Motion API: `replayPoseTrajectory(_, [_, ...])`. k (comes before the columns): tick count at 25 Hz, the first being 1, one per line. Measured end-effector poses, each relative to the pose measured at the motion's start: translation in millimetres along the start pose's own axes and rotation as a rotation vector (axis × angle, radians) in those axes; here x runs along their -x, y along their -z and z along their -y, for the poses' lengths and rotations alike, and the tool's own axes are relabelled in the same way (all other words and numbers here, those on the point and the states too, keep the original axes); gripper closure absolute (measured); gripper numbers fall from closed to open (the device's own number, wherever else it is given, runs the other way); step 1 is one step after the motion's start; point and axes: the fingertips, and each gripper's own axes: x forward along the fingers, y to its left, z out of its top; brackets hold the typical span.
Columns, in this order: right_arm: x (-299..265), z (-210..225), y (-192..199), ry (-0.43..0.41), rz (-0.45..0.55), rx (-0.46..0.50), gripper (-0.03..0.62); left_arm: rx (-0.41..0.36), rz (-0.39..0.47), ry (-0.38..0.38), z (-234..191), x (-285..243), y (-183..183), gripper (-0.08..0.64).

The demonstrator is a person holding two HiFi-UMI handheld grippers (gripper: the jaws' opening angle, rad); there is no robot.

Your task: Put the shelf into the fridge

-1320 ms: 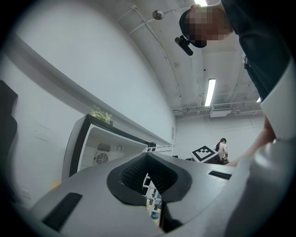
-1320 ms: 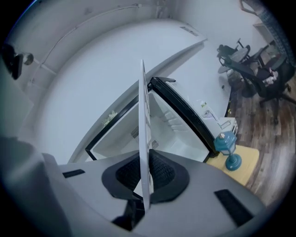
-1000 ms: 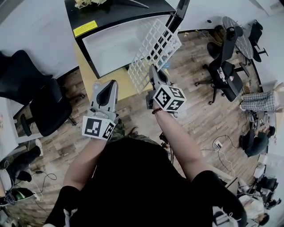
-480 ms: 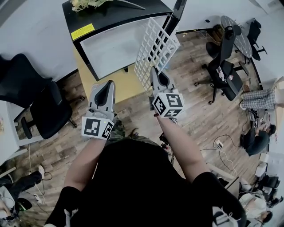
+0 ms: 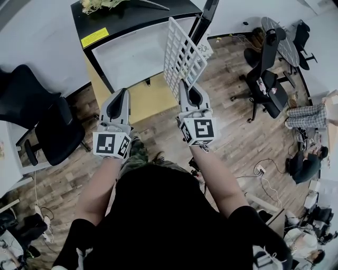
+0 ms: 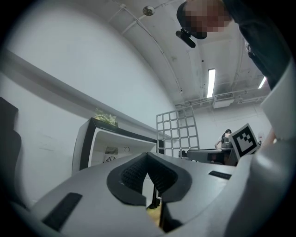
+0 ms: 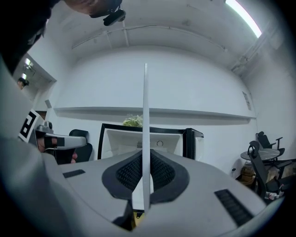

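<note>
The white wire-grid shelf [image 5: 182,55] stands on edge, nearly upright, in front of the open black fridge [image 5: 136,21] with its white inside. My right gripper [image 5: 186,87] is shut on the shelf's near edge. In the right gripper view the shelf [image 7: 145,115] shows as a thin vertical strip pinched between the dark pads [image 7: 127,173], with the fridge [image 7: 120,141] straight behind it. My left gripper [image 5: 120,98] hovers to the left of the shelf, shut and holding nothing. The left gripper view shows the left gripper [image 6: 148,159] aimed at the fridge [image 6: 99,146], with the shelf [image 6: 178,132] to the right.
The fridge sits on a yellow cabinet [image 5: 141,101], its door [image 5: 207,11] swung open at the right, a plant [image 5: 100,4] on top. Black office chairs stand at the left [image 5: 45,124] and right [image 5: 266,79]. A person [image 5: 305,169] sits at the far right. The floor is wood.
The right gripper has risen a little and rolled, turning the shelf from a slanted spread-out grid to standing on edge. The left gripper has hardly moved.
</note>
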Motion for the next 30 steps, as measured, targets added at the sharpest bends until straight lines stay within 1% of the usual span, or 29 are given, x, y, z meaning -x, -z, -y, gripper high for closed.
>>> replayPoseTrajectory(3, [3,2,-4,0.013,0.005,-0.004,0.555,-0.002,0.010,-0.008,-5,-6,-5,0.541])
replayPoseTrajectory(9, [8,15,-6,0.042,0.005,0.034,0.555,-0.029,0.021,-0.033,-19,-11,-11,0.541])
replayPoseTrajectory(14, [13,17,-10,0.042,0.018,0.074,0.555,-0.038,0.021,-0.040,-21,-11,-12,0.541])
replayPoseTrajectory(30, [17,22,-13,0.039,0.026,0.108,0.555,-0.055,0.015,-0.062,-29,-4,-11,0.541])
